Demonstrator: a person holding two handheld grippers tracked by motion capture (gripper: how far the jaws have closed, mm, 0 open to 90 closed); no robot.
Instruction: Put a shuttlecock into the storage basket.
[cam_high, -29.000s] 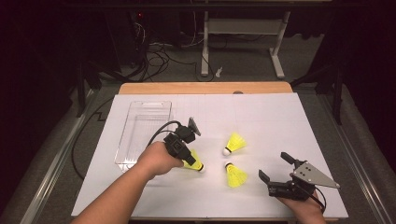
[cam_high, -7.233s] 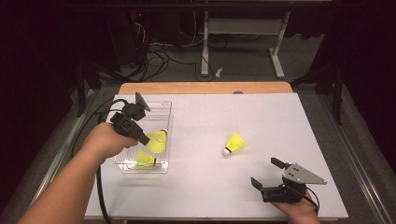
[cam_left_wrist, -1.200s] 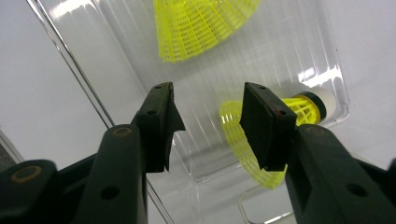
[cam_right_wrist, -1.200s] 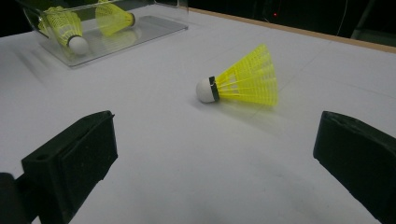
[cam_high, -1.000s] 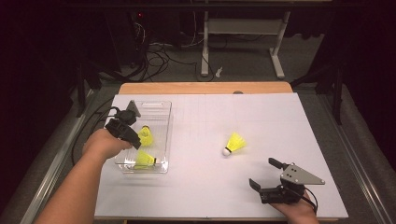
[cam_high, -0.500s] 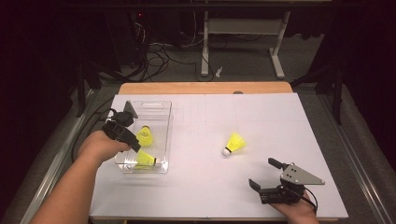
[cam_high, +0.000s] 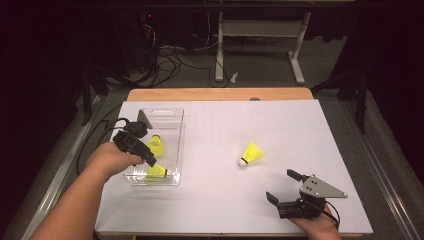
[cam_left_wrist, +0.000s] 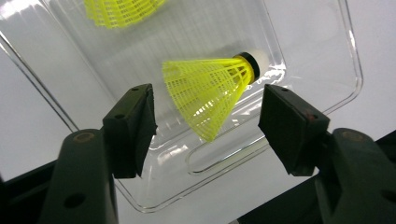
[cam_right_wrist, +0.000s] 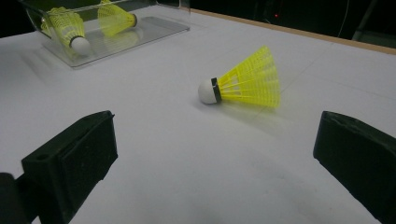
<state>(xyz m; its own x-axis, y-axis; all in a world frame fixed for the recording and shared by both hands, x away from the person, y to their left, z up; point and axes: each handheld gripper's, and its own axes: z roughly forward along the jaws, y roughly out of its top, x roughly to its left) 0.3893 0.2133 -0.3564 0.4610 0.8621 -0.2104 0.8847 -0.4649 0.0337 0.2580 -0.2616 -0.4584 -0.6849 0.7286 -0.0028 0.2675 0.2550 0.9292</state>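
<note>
A clear plastic box (cam_high: 176, 129) stands at the table's left with two yellow shuttlecocks in it, one near its middle (cam_high: 155, 145) and one at its near end (cam_high: 156, 172). My left gripper (cam_high: 148, 154) hangs over the box. In the left gripper view its jaws have just been opening, and a shuttlecock (cam_left_wrist: 210, 93) lies on the box floor between them, clear of both pads (cam_left_wrist: 135, 123). A third shuttlecock (cam_high: 251, 153) lies on the white table surface, cork toward me. My right gripper (cam_high: 285, 187) rests open near the front right edge, pointed at that shuttlecock (cam_right_wrist: 247, 81).
The white sheet (cam_high: 300, 130) covers most of the table, with a wooden edge (cam_high: 220, 94) at the back. Beyond it are dark floor, cables and a desk frame (cam_high: 260, 35). The box (cam_right_wrist: 154, 28) lies far left in the right gripper view.
The left gripper's jaws have spread apart over the box, and the shuttlecock between them now lies free. The right gripper and the shuttlecock on the table have not moved.
</note>
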